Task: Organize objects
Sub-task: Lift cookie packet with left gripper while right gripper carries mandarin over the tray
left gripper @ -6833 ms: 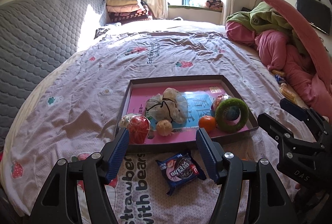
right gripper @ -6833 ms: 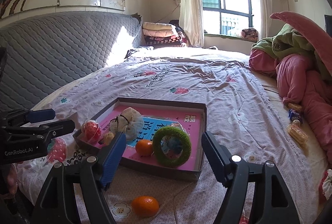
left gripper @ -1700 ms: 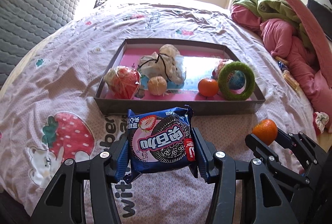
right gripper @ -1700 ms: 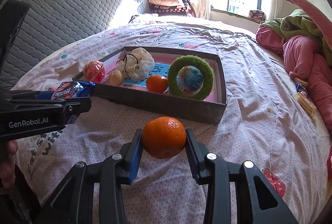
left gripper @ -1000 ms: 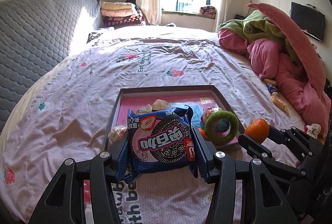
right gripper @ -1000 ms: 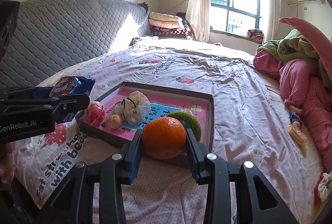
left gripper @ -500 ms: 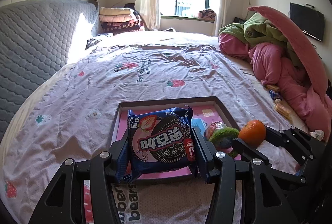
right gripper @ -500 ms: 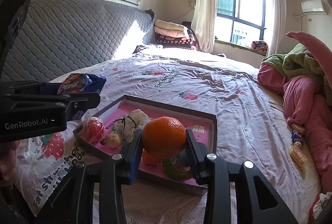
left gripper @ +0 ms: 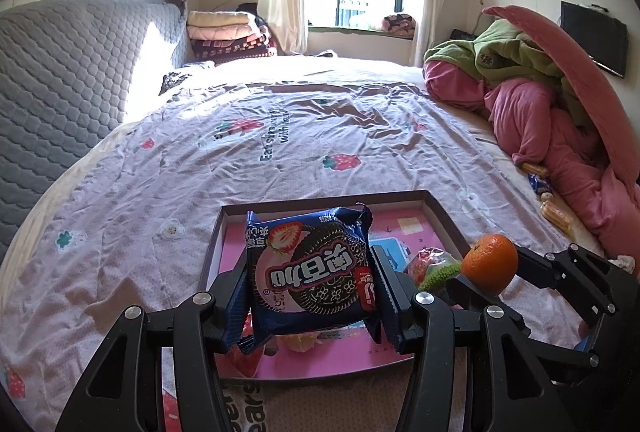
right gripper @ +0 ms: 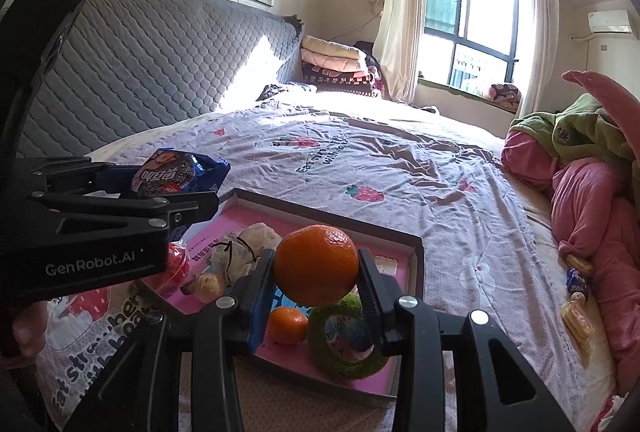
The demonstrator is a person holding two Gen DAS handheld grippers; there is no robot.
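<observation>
My left gripper [left gripper: 312, 288] is shut on a blue cookie packet [left gripper: 310, 272] and holds it in the air above the near left part of a shallow tray [left gripper: 448, 220] with a pink floor on the bed. My right gripper [right gripper: 316, 284] is shut on an orange [right gripper: 316, 264] and holds it above the tray [right gripper: 418, 256]. The packet also shows in the right wrist view [right gripper: 172, 176], and the orange in the left wrist view [left gripper: 490, 264]. In the tray lie a second orange [right gripper: 286, 324], a green ring [right gripper: 344, 340], a white knotted bag [right gripper: 244, 248] and a red ball [right gripper: 178, 264].
The bed has a pink strawberry-print sheet [left gripper: 280, 136]. A grey quilted headboard [left gripper: 60, 80] stands at the left. A heap of pink and green bedding [left gripper: 560, 100] lies at the right, with small snack packets [right gripper: 576, 288] beside it. Folded blankets [left gripper: 228, 36] are stacked at the far end.
Both grippers have moved forward over the tray with the packet and the orange still held. The tray now sits lower and closer in both views.
</observation>
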